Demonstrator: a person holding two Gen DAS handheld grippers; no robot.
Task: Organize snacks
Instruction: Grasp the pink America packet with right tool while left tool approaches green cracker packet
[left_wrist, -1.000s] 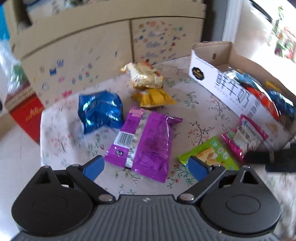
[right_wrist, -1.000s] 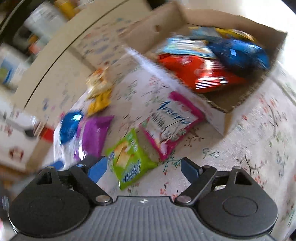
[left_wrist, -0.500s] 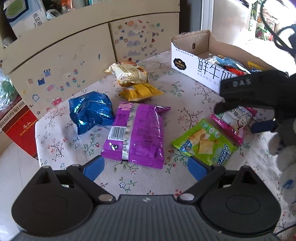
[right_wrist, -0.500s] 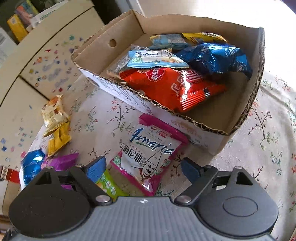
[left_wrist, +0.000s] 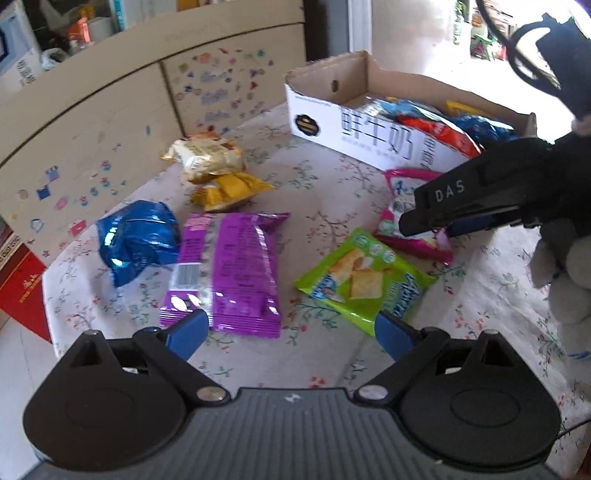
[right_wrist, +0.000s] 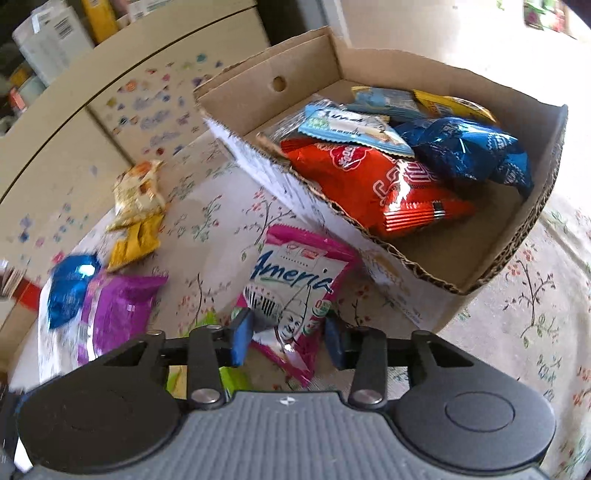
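Observation:
Loose snacks lie on the flowered tablecloth: a purple packet (left_wrist: 229, 266), a blue foil bag (left_wrist: 136, 236), a green cracker packet (left_wrist: 365, 277), and a gold packet (left_wrist: 207, 157) on a yellow one (left_wrist: 229, 190). My left gripper (left_wrist: 290, 328) hovers open over the near ends of the purple and green packets, holding nothing. My right gripper (right_wrist: 286, 341) is closing its jaws on the near end of the pink-and-white packet (right_wrist: 295, 280), and the pads press it. That packet lies against the cardboard box (right_wrist: 406, 258), which holds several snacks. In the left wrist view the right gripper (left_wrist: 439, 230) pinches the pink packet (left_wrist: 397, 192).
A gloved hand (left_wrist: 565, 280) holds the right gripper at the right. A sticker-covered cabinet (left_wrist: 110, 129) stands behind the table. A red carton (left_wrist: 22, 291) sits on the floor past the table's left edge. Bare cloth shows right of the box (right_wrist: 535, 314).
The right gripper's jaws went from wide apart to closed on the pink packet's near end. The left gripper drifted slightly and rolled, staying open.

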